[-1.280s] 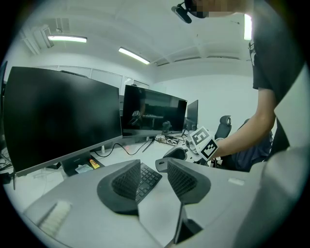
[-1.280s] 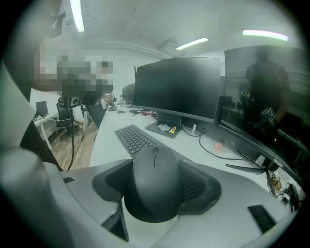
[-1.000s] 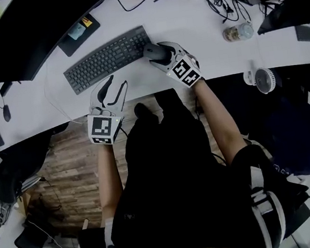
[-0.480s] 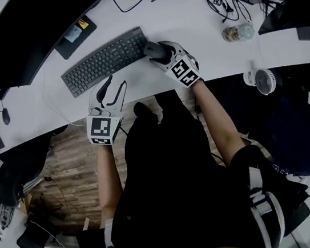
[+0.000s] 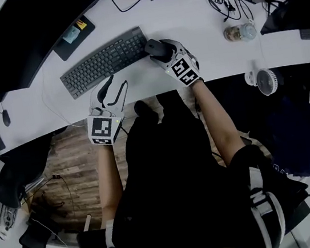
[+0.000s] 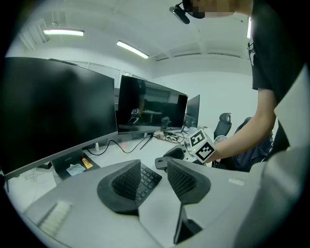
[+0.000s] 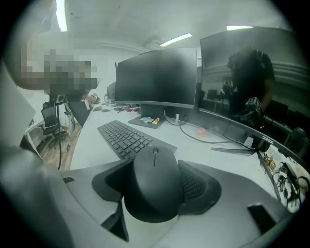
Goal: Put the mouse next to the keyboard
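Right gripper view first: the right claw is clamped on the mouse, a pad pressed on each side, same as a second ago. Just past it is the end of the keyboard, then bare desk, then the monitor at the back.

Honestly not much has changed. In the head view the mouse has only crept a touch and still sits just beside the keyboard's right end. So I'd say it's basically at its spot already, and what's left is setting it flat and letting go. Can't tell if it's resting on the desk yet.

The left claw hasn't budged. Its jaws are apart with nothing between them, parked at the desk edge in front of the keyboard.
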`<state>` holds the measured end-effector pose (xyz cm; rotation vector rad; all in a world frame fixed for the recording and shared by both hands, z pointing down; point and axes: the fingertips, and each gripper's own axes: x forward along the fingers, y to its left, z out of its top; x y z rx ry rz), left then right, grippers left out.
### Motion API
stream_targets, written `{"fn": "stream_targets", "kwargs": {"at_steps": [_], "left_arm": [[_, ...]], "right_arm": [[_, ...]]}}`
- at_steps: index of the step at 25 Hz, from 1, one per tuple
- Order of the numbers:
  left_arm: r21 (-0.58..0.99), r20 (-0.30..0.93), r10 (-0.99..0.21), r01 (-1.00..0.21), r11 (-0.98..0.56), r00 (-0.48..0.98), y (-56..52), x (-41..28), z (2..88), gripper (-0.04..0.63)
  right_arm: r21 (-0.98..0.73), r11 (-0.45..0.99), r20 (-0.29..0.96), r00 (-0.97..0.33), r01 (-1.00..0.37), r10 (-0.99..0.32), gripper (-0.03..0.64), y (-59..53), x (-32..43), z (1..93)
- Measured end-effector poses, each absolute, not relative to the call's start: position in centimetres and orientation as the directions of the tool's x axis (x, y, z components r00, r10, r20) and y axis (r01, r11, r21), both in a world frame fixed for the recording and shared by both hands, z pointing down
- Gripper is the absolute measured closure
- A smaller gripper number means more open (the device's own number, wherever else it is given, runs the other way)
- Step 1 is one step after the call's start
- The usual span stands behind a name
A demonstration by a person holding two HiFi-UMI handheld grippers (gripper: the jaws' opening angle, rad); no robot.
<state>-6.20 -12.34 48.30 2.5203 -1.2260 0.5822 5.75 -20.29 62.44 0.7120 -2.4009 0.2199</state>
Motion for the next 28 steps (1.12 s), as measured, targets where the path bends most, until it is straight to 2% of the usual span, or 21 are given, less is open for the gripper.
{"fn": "stream_targets", "kwargs": {"at_steps": [28], "left_arm": [[0.096, 0.491, -0.681, -0.811, -0.577, 0.543, -13.4, -5.7, 50.0, 0.426]], "right_arm": [[-0.037, 0.708, 0.622, -0.571, -0.706, -0.537, 0.324, -23.9, 6.8, 65.2]]}}
